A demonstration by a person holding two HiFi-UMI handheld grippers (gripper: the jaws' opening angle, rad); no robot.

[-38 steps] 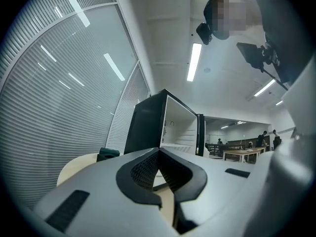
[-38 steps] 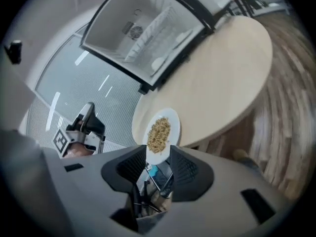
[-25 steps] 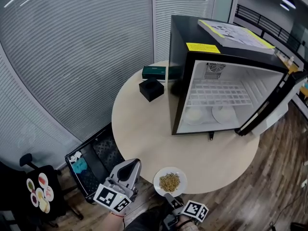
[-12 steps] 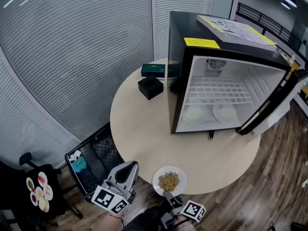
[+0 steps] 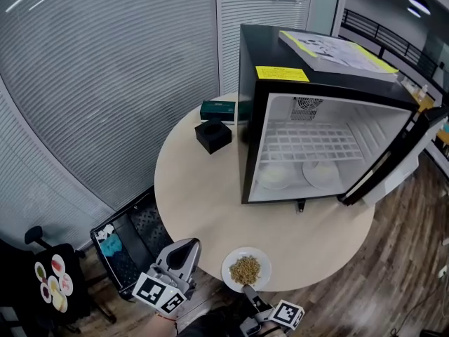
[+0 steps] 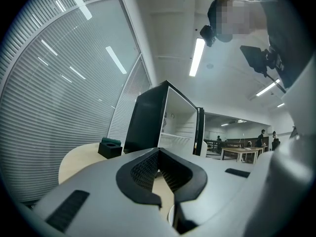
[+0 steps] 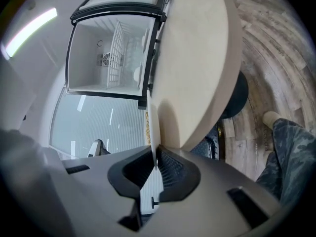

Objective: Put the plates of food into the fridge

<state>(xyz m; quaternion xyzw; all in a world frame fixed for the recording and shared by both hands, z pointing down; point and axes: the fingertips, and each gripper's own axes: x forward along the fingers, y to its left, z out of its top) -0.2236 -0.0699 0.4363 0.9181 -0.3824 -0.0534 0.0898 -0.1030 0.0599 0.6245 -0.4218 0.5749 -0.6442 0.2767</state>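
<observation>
**Right claw [image 5: 248, 293].** Its jaws have just been closing. We now see them clenched on the near rim of the small white round plate [image 5: 229, 265]. In the right gripper view the thin rim stands edge-on between the black ribbed pads [image 7: 172, 169]. We read this as the grasp being made, so the carry to the fridge can begin. Whether the plate has left the tabletop we cannot tell.

**Plate relative to the claw.** The claw holds the plate at its six o'clock rim. The heap of tan crumbly food [image 5: 245, 269] therefore lies just beyond the jaw tips, toward twelve o'clock. The plate itself is at the six o'clock edge of the round beige table [image 5: 203, 188].

**Left claw [image 5: 184, 250].** It hangs at the plate's nine o'clock, just off the table edge. It is closed on nothing, its pads meeting at their tips.

**Farther out.** The black cube-shaped fridge [image 5: 247, 118] stands at about one o'clock from the plate, well apart from it. Its door [image 5: 393, 156] is swung open to the three o'clock side. Two white plates [image 5: 275, 176] rest side by side on its floor, under the white wire shelf [image 5: 312, 142]. We judge this the one plate left to store, with the shelf free.
</observation>
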